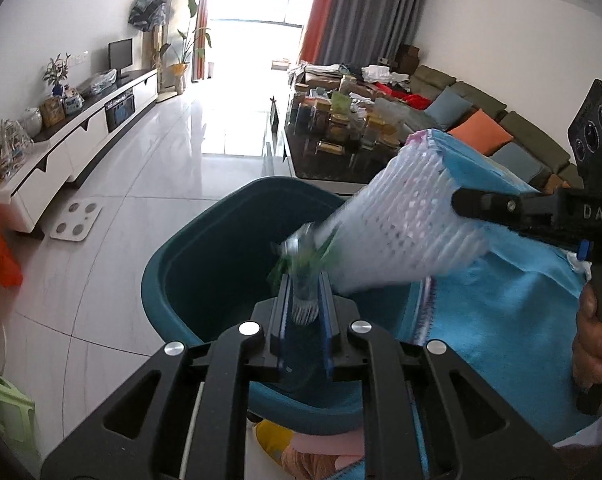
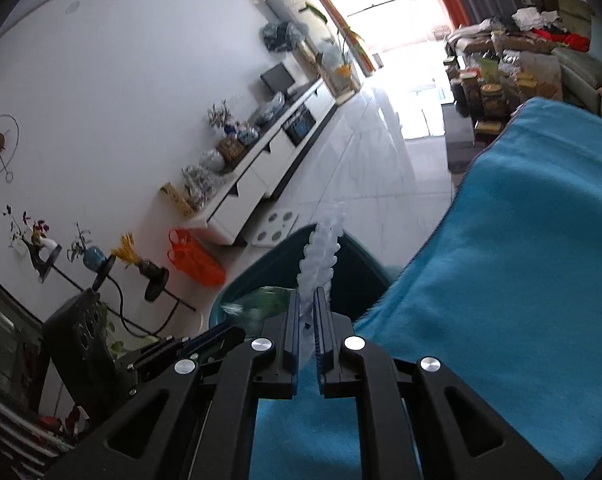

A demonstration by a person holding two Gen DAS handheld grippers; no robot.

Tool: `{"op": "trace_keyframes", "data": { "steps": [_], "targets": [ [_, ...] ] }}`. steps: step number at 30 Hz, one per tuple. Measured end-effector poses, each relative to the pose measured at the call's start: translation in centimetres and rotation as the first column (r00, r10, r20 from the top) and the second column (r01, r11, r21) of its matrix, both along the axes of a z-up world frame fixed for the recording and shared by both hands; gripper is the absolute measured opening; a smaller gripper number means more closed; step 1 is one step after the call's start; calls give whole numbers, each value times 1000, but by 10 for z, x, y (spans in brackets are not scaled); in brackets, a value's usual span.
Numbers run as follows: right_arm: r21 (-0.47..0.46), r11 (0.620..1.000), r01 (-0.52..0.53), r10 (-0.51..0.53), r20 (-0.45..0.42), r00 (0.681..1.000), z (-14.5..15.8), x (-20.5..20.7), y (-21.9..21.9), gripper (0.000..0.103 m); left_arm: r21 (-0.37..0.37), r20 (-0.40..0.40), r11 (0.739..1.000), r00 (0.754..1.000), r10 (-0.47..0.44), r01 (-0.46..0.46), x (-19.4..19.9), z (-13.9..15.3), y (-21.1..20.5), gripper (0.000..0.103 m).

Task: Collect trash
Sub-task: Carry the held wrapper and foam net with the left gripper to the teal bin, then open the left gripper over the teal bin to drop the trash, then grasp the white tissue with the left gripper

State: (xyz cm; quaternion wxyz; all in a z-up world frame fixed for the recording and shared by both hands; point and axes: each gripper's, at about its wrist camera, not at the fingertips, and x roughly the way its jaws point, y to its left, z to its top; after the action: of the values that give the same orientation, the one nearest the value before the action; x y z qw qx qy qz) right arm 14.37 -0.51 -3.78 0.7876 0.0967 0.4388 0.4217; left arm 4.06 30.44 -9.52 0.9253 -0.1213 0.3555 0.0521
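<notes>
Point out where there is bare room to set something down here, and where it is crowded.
Free: the inside of the teal bin, which looks empty where visible; the white floor between the TV cabinet and the bin; the blue cloth right of the bin. Crowded: the dark coffee table, packed with jars, and the cluttered sofa.

We see our left gripper (image 1: 303, 280) squeezing a clear plastic bottle (image 1: 301, 276) with a green label. It is blurry. The bottle is above the open teal bin (image 1: 173, 280). Our right gripper (image 1: 467, 202) comes in from the right side and pinches a white foam net (image 1: 405, 236), which hangs over the bin's edge. A hand (image 1: 591, 344) holds that gripper's handle. A blue cloth (image 1: 501, 312) lies under the net. The floor (image 1: 121, 240) is shiny and white.
</notes>
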Motion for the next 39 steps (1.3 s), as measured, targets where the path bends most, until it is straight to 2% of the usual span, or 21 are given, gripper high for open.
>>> {"op": "trace_keyframes", "data": {
  "steps": [2,4,8,10,13,18,21,26,29,34,37,39],
  "targets": [
    [-21,1000,-5,5,-15,1000,-3,0,7,11,-14,-4,1000,1000,5,-5,5,-3,3,15],
    [-39,999,-7,5,-28,1000,-7,0,10,24,-18,-8,1000,1000,16,-16,5,-6,4,22],
    [-32,999,-2,1,-20,1000,-2,-4,7,26,-19,2,999,999,33,-33,4,-6,3,28],
    [-26,1000,0,0,-7,1000,3,-7,2,32,-11,22,999,999,40,-40,1,0,-1,32],
    [-17,1000,-8,9,31,999,14,-16,-14,33,10,71,1000,997,26,-26,-8,14,-18,40],
    [-9,1000,-10,12,134,991,41,-42,-52,36,44,159,997,984,-77,71,-22,41,-58,55],
    [0,1000,27,-27,193,981,56,-56,-87,37,52,194,986,967,-164,157,-24,54,-91,57],
    [2,989,150,-145,272,951,69,-79,-156,37,62,219,949,923,-317,311,-22,63,-150,58],
    [4,968,249,-239,296,925,73,-88,-197,37,57,209,914,890,-405,402,-14,63,-188,59],
    [-2,911,413,-390,325,862,72,-95,-254,37,49,171,855,839,-517,517,7,58,-245,58],
    [-28,867,497,-459,339,821,66,-90,-279,37,39,147,827,816,-559,560,19,54,-275,58],
    [-29,849,527,-488,336,806,61,-86,-294,37,33,126,811,803,-583,584,28,51,-290,57]
  ]
}}
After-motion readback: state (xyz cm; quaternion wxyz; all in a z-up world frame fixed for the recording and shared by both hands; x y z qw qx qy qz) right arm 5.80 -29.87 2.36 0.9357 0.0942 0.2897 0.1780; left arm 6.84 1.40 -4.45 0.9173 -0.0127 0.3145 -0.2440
